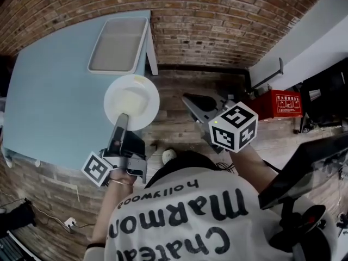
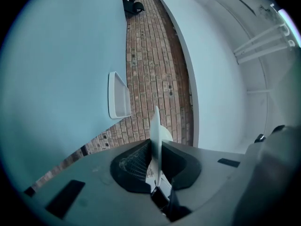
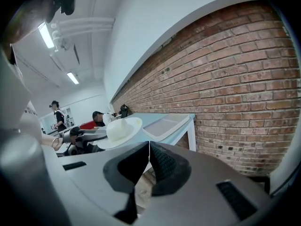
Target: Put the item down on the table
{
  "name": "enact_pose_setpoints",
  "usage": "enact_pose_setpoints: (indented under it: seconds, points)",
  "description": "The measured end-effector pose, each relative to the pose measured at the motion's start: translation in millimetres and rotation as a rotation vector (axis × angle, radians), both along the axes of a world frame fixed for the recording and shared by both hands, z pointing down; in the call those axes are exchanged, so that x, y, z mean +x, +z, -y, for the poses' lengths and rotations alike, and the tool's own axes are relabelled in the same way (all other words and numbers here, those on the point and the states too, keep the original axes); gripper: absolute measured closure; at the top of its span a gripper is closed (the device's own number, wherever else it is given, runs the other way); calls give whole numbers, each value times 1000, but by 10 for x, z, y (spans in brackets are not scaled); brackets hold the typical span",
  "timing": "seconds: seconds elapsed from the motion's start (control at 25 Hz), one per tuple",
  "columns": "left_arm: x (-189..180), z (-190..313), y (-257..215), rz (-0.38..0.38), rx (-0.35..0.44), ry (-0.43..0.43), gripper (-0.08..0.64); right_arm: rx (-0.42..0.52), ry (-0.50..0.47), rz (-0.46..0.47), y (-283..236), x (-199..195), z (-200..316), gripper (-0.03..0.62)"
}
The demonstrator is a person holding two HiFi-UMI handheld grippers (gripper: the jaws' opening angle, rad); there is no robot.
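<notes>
My left gripper [image 1: 122, 119] is pinching the rim of the white plate [image 1: 131, 101]; in the left gripper view the plate [image 2: 156, 135] stands edge-on, squeezed between the two pads. From the head view the plate sits at 12 o'clock from that gripper, held out flat, overlapping the corner edge of the light blue table [image 1: 54, 91] with its other half above the wooden floor [image 1: 174, 126]. I cannot tell whether it touches the tabletop. A white tray [image 1: 117, 45] lies on the table at 12 o'clock from the plate, apart from it. My right gripper [image 1: 189, 100] is at 3 o'clock from the plate, off the table, its jaws pressed together with nothing between them; it looks toward the plate [image 3: 120, 131] and the brick wall [image 3: 235, 79]
</notes>
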State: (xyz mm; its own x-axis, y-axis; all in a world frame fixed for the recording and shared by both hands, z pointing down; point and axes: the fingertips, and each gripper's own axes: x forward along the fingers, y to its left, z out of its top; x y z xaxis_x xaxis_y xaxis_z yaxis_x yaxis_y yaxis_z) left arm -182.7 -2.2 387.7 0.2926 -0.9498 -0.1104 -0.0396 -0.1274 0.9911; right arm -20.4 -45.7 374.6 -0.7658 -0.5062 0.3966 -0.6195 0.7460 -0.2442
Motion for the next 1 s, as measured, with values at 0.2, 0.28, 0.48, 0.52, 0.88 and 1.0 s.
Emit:
enact_pose_setpoints:
  seconds: [0.2,0.28,0.48,0.52,0.88,1.0]
  points:
    - [-201,240,25,-7,3,1,531,13,-19,-12,-33,-222,251,581]
    - [-244,315,60,-8,0,0,531,2,-29,-27,14,-268,309,581]
    - [-287,491,106,-26,-12,-19,531,-20,-33,-36,89,-311,552,581]
    - [-288,528,120,-27,-16,-24,531,-23,-37,-37,101,-315,609,581]
    - [-271,976,203,-29,-44,-150,531,-46,-165,-32,221,-408,1280,581]
    - [-223,1161,247,-29,-63,-196,531,-67,-199,-25,232,-345,1540,581]
